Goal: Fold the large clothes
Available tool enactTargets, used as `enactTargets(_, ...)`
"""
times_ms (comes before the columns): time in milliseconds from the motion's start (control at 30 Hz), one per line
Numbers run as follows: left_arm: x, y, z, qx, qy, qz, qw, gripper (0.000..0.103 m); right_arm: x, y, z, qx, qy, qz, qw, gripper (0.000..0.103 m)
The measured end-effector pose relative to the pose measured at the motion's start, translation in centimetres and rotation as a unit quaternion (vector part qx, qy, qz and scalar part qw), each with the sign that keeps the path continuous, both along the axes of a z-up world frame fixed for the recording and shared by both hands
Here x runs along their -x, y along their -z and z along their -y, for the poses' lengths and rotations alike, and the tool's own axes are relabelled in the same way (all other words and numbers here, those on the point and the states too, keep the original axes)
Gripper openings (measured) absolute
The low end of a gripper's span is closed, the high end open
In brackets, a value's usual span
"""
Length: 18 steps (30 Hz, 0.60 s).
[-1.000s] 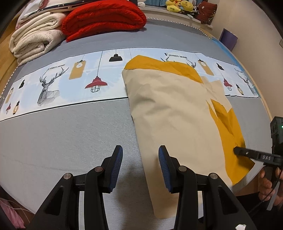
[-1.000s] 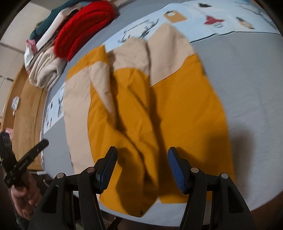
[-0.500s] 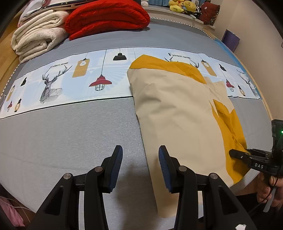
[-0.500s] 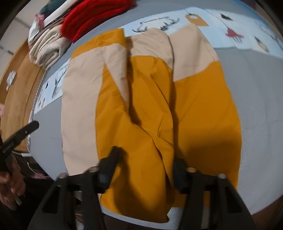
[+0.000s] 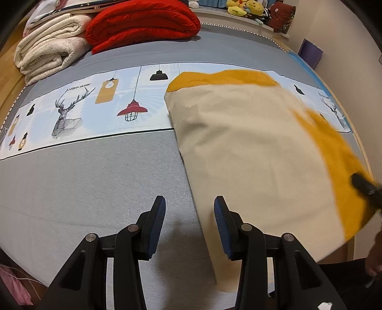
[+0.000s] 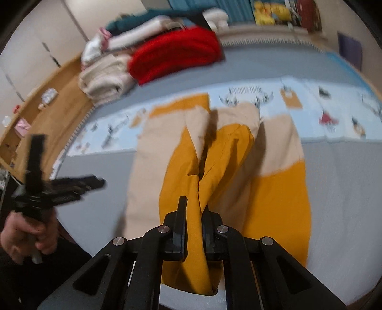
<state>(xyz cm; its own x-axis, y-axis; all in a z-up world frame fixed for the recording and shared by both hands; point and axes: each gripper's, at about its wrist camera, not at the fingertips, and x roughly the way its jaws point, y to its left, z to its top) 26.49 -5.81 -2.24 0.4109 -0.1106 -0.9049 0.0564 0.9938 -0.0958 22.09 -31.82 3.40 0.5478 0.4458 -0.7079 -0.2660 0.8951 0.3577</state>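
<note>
The right claw (image 6: 193, 215) is seen closing on a raised fold of the yellow fabric of the beige-and-yellow garment (image 5: 250, 152), which is pinched between its jaws, while the left claw (image 5: 189, 223) is held apart and empty above the garment's near left edge. The garment is spread flat on the grey bed (image 5: 83, 186), across its printed band (image 5: 100, 107). Folded blankets (image 5: 143, 21) are stacked at the far end.

Right gripper (image 6: 193, 214): jaws closing on mustard fold of garment (image 6: 281, 202), which lifted off bed toward 6 o'clock.
</note>
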Motion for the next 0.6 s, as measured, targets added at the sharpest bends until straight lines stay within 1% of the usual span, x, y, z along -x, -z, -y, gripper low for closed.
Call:
enactTargets(100,-0.1,0.1,0.2,0.004,0.000,-0.001,1.0000,0.038,1.7,-3.0,0.4,-0.013,-0.001,0.052,0.999,0.009)
enactTargets(167,-0.2,0.1,0.4,0.006,0.000,0.000,1.0000,0.038,2.8,-4.5,1.2,-0.017,0.004,0.079,0.997,0.009)
enactTargets(267,-0.3,0.1,0.7,0.012,0.000,0.000,0.9999,0.038,3.9,-5.3,3.1,-0.016,0.029,0.094,0.995,0.009)
enactTargets(367,-0.4,0.2,1.1,0.017,0.004,-0.002,0.9999,0.038,4.6,-5.1,6.4,-0.015,0.071,0.092,0.993,0.009)
enactTargets(433,-0.5,0.2,1.4,0.018,0.007,-0.002,0.9998,0.038,4.8,-4.0,8.8,-0.015,0.101,0.075,0.992,0.009)
enactTargets(467,-0.5,0.3,1.6,0.020,0.009,-0.004,0.9998,0.038,4.8,-3.2,9.8,-0.008,0.116,0.059,0.992,0.009)
enactTargets(533,-0.5,0.4,1.6,0.026,0.012,-0.006,0.9996,0.038,4.1,-0.5,11.4,0.015,0.133,-0.001,0.991,0.008)
enactTargets(600,-0.6,0.5,1.9,0.037,0.023,-0.013,0.9990,0.038,3.2,2.7,12.1,0.053,0.137,-0.070,0.987,0.008)
